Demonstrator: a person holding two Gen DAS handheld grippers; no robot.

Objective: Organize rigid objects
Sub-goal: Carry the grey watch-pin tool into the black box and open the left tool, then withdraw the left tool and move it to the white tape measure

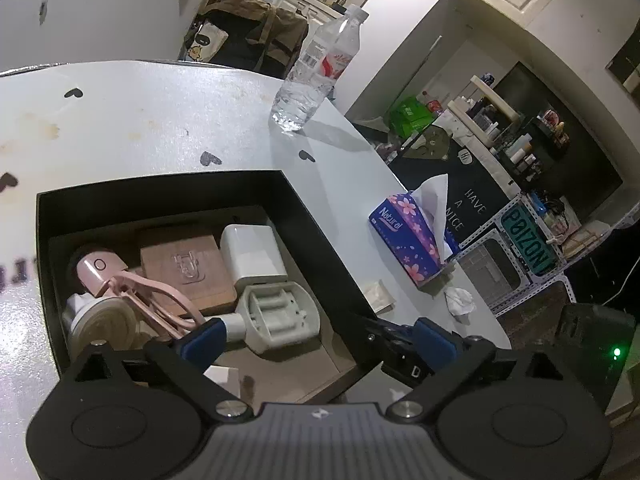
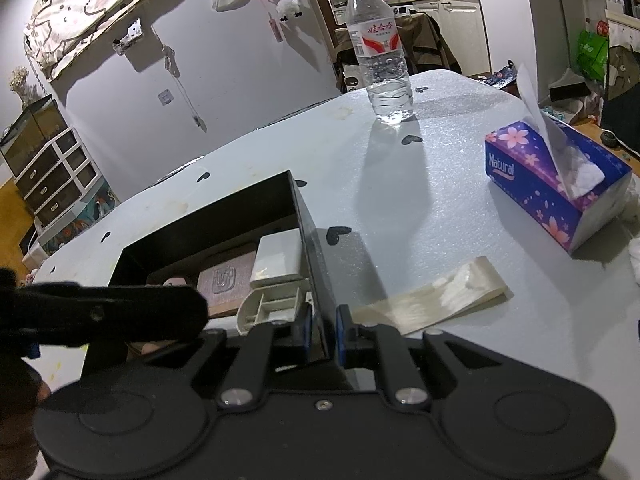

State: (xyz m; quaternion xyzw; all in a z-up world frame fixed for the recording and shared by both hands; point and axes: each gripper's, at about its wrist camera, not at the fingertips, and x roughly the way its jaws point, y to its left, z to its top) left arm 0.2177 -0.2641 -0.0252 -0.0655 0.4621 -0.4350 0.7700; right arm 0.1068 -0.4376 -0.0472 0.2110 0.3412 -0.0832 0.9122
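Jaws on the left hand-held gripper (image 1: 316, 338) stand wide apart, nothing between the pads, hovering over the near end of the black box (image 1: 308, 216). One blue fingertip (image 1: 202, 338) sits just by the white battery holder (image 1: 280, 314) lying inside the box. Right hand-held gripper (image 2: 323, 334) is clenched on the box's right wall, one pad on each side of it. Inside the box: a pink clip tool (image 1: 132, 284) across a round white piece (image 1: 104, 324), a brown wooden block (image 1: 188, 272) with a clear hook on it, and a white charger (image 1: 254, 254) against the right wall. Out on the white surface (image 2: 420, 200), a water bottle (image 2: 380, 52) stands upright, a purple tissue box (image 2: 556, 184) sits to the right, and a clear plastic strip (image 2: 432, 300) lies flat near the box.
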